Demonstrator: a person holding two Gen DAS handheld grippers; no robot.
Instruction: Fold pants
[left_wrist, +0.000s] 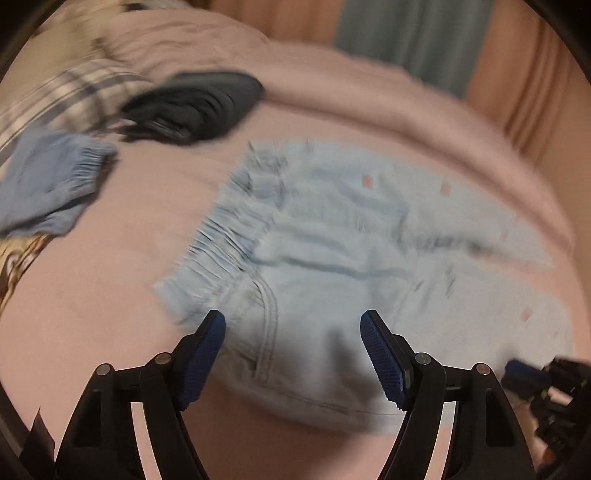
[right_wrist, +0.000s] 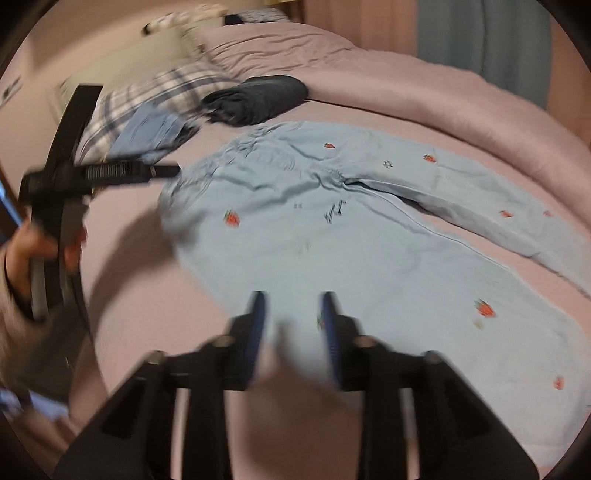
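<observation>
Though blurred, pale-blue strawberry-print pants (right_wrist: 332, 236) lie spread flat.

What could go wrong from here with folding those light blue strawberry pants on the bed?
1. The two legs of the pants lie spread apart, so a fold started now would likely come out crooked.
2. The left gripper is open over the waistband and the right gripper shows a narrow gap with no cloth pinched, so a lift could miss the fabric.
3. The dark folded garment and blue garment lie close to the waistband and could get dragged along.
</observation>
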